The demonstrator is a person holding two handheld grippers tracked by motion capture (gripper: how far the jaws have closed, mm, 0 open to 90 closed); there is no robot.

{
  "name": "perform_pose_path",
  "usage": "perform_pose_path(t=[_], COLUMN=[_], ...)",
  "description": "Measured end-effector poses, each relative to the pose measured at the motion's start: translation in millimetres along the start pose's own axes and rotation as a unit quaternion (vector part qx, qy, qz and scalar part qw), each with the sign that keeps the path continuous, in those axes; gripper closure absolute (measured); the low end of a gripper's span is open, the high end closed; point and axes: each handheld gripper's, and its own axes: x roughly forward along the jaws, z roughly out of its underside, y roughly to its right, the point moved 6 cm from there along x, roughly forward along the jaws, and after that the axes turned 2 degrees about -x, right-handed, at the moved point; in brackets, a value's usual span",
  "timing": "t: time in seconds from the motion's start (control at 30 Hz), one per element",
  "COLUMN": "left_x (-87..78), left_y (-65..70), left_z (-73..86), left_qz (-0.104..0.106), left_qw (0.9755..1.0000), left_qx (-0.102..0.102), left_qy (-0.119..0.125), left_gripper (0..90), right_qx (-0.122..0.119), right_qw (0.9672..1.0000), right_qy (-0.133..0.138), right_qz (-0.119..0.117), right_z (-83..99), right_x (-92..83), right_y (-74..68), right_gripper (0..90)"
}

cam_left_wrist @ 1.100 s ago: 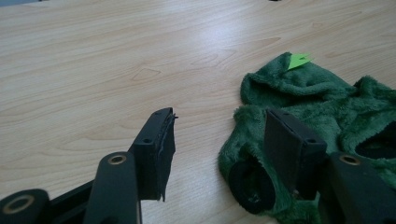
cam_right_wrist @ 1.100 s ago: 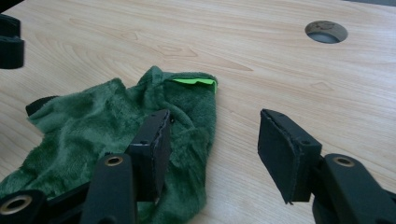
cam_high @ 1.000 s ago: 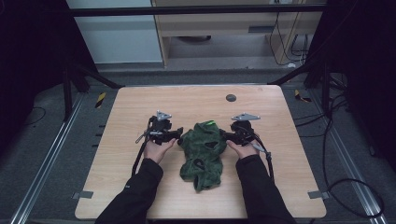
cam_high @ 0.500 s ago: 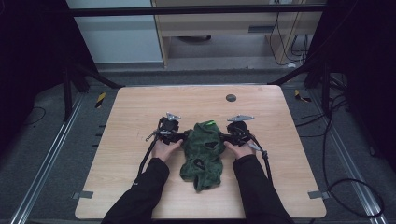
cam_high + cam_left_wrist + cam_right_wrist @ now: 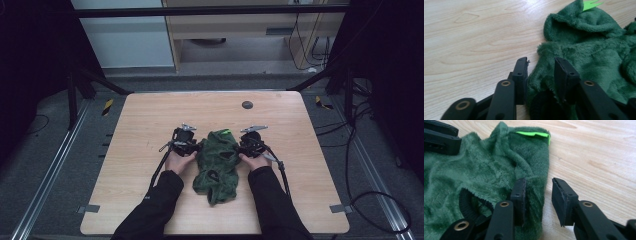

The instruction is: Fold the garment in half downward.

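Across the middle of the wooden table (image 5: 150, 200), a rumpled dark green fleece garment (image 5: 218, 165) is lying lengthwise toward the person, with both forearms coming in from the near edge on either side of it. From the high view the two hands are sitting level with the garment's far half, the left gripper (image 5: 196, 146) at its left edge and the right gripper (image 5: 240, 147) at its right edge, cables trailing back along the sleeves; how the jaws are standing is too small to tell there. A small dark round disc (image 5: 247, 105) is lying farther back on the table, well apart.

Closer in, the left gripper view is showing the left gripper (image 5: 541, 66) with its jaws partly apart and a fold of the garment's (image 5: 584, 50) edge sitting between them; they have just been closing, and the fleece is bulging up in the gap. Likewise, the right gripper view is showing the right gripper (image 5: 539, 186) straddling the garment's (image 5: 486, 172) other edge: one jaw is lying on the fleece, the other over bare wood, jaws part-way apart after just closing. Smallest of all, a bright green tag (image 5: 532, 134) is poking from the far hem.
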Motion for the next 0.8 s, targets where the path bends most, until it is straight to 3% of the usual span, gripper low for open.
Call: perform_pose_path(t=[0.33, 0.57, 0.8], left_x=[4.1, 4.8, 4.6], left_y=[3.9, 3.8, 3.4], left_z=[3.3, 3.3, 2.0], left_qz=[0.008, 0.007, 0.006], left_qw=[0.9999, 0.9998, 0.9998], left_qx=[0.001, -0.002, -0.005], left_qy=[-0.009, -0.017, -0.018], left_gripper=[80.0, 85.4, 88.0], right_qx=[-0.005, -0.009, 0.004], right_qw=[0.9998, 0.9998, 0.9997], right_qy=[-0.015, -0.017, -0.016], right_qz=[-0.007, -0.012, -0.018], right_z=[4.5, 5.0, 4.5], right_x=[4.6, 5.8, 5.1], right_y=[-3.0, -5.0, -5.0], right_gripper=[73.9, 79.7, 83.7])
